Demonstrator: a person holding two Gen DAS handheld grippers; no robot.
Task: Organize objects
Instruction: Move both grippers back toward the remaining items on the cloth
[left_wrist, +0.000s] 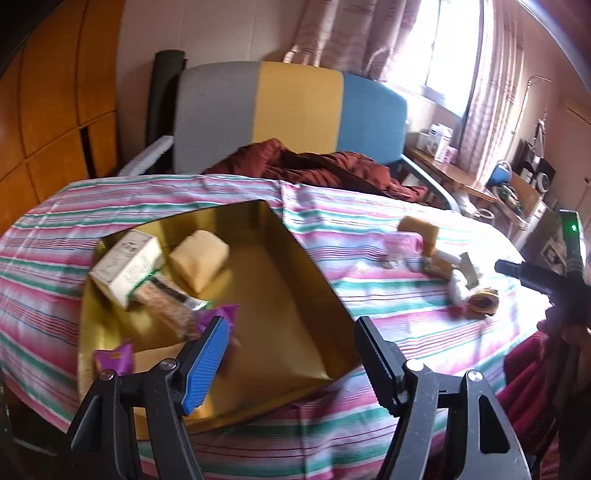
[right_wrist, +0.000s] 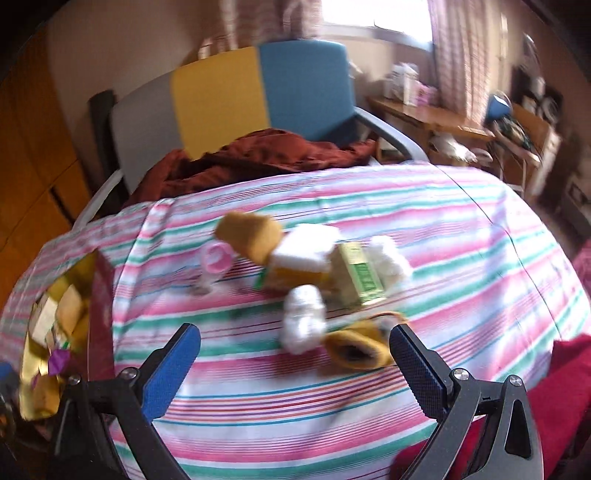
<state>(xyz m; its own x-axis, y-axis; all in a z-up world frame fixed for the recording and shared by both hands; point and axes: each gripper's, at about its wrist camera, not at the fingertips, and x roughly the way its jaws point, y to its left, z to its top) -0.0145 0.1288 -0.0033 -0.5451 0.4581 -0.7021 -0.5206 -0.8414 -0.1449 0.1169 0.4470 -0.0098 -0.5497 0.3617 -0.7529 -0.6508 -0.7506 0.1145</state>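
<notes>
Two grippers, both spread and empty, over a striped cloth (right_wrist: 332, 406).

We see the cloth covering the whole surface, with a grey, yellow and blue chair (left_wrist: 295, 107) and a red-brown blanket (left_wrist: 325, 166) behind it. On the cloth's left side sits a gold tray (left_wrist: 288, 295) – it holds a white box (left_wrist: 125, 266), a tan block (left_wrist: 199, 258), a snack bar (left_wrist: 166, 299) and purple wrappers (left_wrist: 114, 356). Our left gripper (left_wrist: 291, 354) hangs over the tray's near edge, nothing between its fingers. Our right gripper (right_wrist: 295, 365) is above a loose, blurred pile well to the right of the tray: a brown roll (right_wrist: 251, 232), a green carton (right_wrist: 358, 277), white bundles (right_wrist: 303, 321) and a pink tube (right_wrist: 214, 262).
</notes>
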